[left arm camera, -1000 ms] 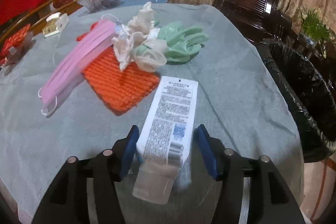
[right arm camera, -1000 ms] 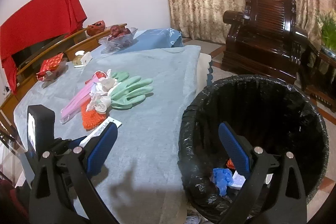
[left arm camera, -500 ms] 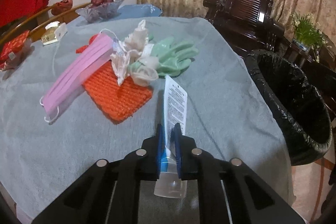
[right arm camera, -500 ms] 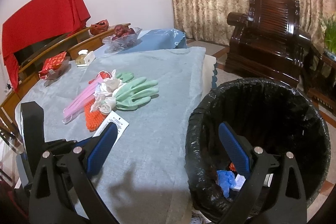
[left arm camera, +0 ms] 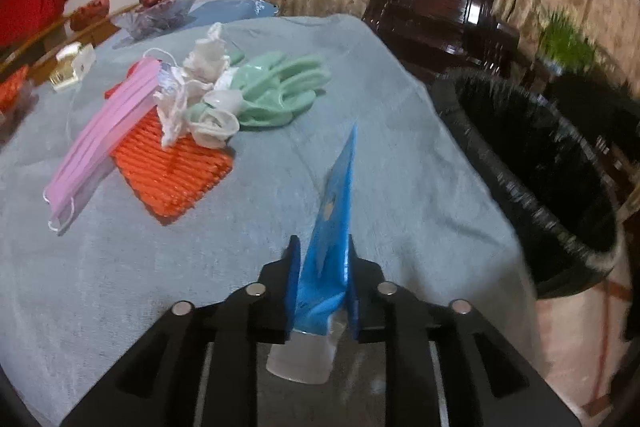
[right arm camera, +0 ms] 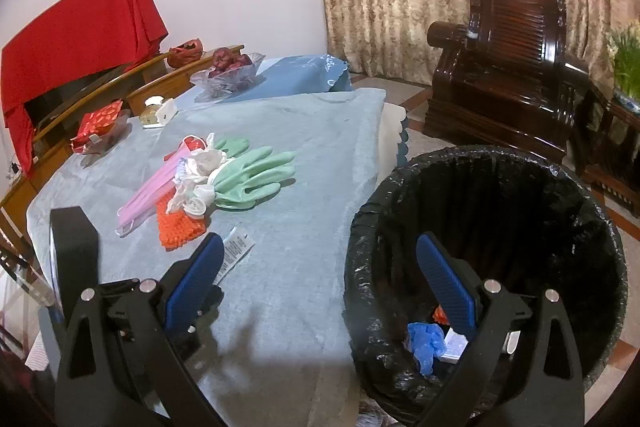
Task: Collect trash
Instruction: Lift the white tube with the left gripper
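Observation:
My left gripper (left arm camera: 322, 251) grips a squeeze tube (left arm camera: 332, 219) by its neck. The tube's blue face shows and its flat end tilts up off the grey tablecloth (left arm camera: 400, 167). The jaws are opening slightly, but the pads still press on the tube. In the right wrist view the tube's printed side (right arm camera: 236, 251) pokes out behind my right gripper's left finger. My right gripper (right arm camera: 319, 238) stands open and holds nothing, between the table edge and the black-lined trash bin (right arm camera: 500, 151). Pink masks (left arm camera: 104, 131), an orange knitted pad (left arm camera: 176, 179), white crumpled gloves (left arm camera: 192, 95) and green gloves (left arm camera: 276, 95) lie on the table.
The bin (left arm camera: 472, 115) stands on the floor to the right of the table and holds a blue glove (right arm camera: 426, 343) and scraps. A dark wooden armchair (right arm camera: 508, 67) is behind it. A glass fruit bowl (right arm camera: 228, 71) and small boxes sit at the table's far end.
The left jaws closed on the tube, which had lain flat on the cloth label up. It has been lifted and rolled onto its edge, blue face showing. The right gripper stayed put.

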The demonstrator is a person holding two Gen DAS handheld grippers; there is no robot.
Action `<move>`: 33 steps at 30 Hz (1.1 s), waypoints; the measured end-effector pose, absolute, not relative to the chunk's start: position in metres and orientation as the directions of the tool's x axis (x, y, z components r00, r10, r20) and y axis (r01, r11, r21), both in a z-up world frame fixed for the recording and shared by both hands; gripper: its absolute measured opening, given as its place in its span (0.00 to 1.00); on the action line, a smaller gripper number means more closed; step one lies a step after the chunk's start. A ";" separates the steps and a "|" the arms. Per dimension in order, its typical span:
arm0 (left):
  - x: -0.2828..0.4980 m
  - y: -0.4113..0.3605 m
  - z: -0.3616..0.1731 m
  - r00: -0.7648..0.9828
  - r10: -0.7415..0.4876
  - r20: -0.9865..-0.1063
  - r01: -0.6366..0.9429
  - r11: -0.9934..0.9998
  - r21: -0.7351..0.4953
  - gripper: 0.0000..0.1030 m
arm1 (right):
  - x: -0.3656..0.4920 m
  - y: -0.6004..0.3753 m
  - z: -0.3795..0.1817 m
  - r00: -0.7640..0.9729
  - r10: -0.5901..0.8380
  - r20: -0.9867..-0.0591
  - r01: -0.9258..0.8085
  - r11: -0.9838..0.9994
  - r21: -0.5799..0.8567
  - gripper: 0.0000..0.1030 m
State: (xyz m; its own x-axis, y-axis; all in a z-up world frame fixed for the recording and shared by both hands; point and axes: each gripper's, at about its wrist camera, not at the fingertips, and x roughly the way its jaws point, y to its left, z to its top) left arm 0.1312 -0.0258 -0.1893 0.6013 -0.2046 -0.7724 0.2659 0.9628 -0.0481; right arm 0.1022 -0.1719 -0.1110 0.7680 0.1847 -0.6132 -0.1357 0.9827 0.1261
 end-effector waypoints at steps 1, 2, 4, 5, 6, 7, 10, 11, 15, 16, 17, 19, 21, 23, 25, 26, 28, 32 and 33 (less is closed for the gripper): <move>0.131 -0.027 -0.191 0.605 -0.194 -0.772 0.263 0.964 -0.036 0.23 | 0.103 -0.173 -0.111 0.768 0.184 -0.613 -0.135 0.983 0.125 0.92; 0.132 -0.027 -0.192 0.610 -0.185 -0.771 0.253 0.967 -0.031 0.23 | 0.103 -0.173 -0.111 0.769 0.182 -0.613 -0.133 0.983 0.125 0.92; 0.131 -0.027 -0.191 0.622 -0.180 -0.762 0.246 0.969 -0.028 0.21 | 0.103 -0.176 -0.111 0.770 0.177 -0.613 -0.127 0.984 0.124 0.92; 0.131 -0.027 -0.190 0.627 -0.180 -0.758 0.246 0.969 -0.027 0.20 | 0.103 -0.177 -0.111 0.770 0.176 -0.613 -0.124 0.984 0.126 0.92; 0.130 -0.025 -0.188 0.632 -0.182 -0.753 0.244 0.969 -0.029 0.18 | 0.103 -0.178 -0.110 0.771 0.175 -0.613 -0.121 0.984 0.128 0.92; 0.130 -0.023 -0.186 0.639 -0.183 -0.747 0.239 0.970 -0.033 0.17 | 0.103 -0.178 -0.111 0.771 0.174 -0.612 -0.120 0.984 0.128 0.92; 0.128 -0.012 -0.174 0.657 -0.193 -0.729 0.218 0.974 -0.062 0.16 | 0.104 -0.177 -0.111 0.771 0.178 -0.612 -0.125 0.984 0.128 0.92; 0.127 -0.008 -0.170 0.665 -0.195 -0.721 0.211 0.975 -0.069 0.15 | 0.104 -0.177 -0.111 0.770 0.181 -0.612 -0.129 0.983 0.129 0.92; 0.126 0.007 -0.150 0.696 -0.189 -0.693 0.180 0.980 -0.087 0.14 | 0.110 -0.164 -0.109 0.766 0.207 -0.609 -0.163 0.978 0.128 0.92; 0.126 0.013 -0.145 0.706 -0.183 -0.685 0.167 0.982 -0.090 0.14 | 0.112 -0.160 -0.108 0.765 0.213 -0.607 -0.171 0.977 0.127 0.92; 0.126 0.018 -0.141 0.713 -0.177 -0.678 0.155 0.983 -0.094 0.13 | 0.114 -0.156 -0.107 0.766 0.220 -0.604 -0.180 0.975 0.127 0.92; 0.126 0.029 -0.133 0.729 -0.166 -0.664 0.133 0.986 -0.100 0.13 | 0.121 -0.145 -0.105 0.767 0.239 -0.596 -0.203 0.971 0.128 0.92; 0.126 0.040 -0.125 0.744 -0.158 -0.649 0.112 0.987 -0.112 0.13 | 0.126 -0.134 -0.104 0.767 0.252 -0.591 -0.221 0.967 0.125 0.92; 0.124 0.047 -0.121 0.756 -0.149 -0.637 0.099 0.989 -0.114 0.13 | 0.134 -0.123 -0.104 0.762 0.266 -0.591 -0.239 0.963 0.125 0.91; 0.123 0.056 -0.118 0.766 -0.131 -0.629 0.083 0.991 -0.105 0.13 | 0.141 -0.116 -0.105 0.757 0.276 -0.593 -0.247 0.960 0.131 0.91; 0.123 0.059 -0.118 0.769 -0.123 -0.627 0.073 0.992 -0.104 0.13 | 0.144 -0.112 -0.105 0.752 0.286 -0.594 -0.254 0.957 0.139 0.91; 0.123 0.071 -0.118 0.773 -0.106 -0.625 0.045 0.993 -0.112 0.13 | 0.150 -0.102 -0.105 0.746 0.298 -0.595 -0.269 0.953 0.140 0.91; 0.125 0.090 -0.116 0.790 -0.066 -0.610 -0.002 0.994 -0.110 0.13 | 0.163 -0.083 -0.106 0.738 0.320 -0.594 -0.302 0.944 0.134 0.91; 0.126 0.094 -0.114 0.796 -0.056 -0.603 -0.012 0.994 -0.108 0.13 | 0.168 -0.077 -0.107 0.734 0.326 -0.595 -0.306 0.942 0.138 0.91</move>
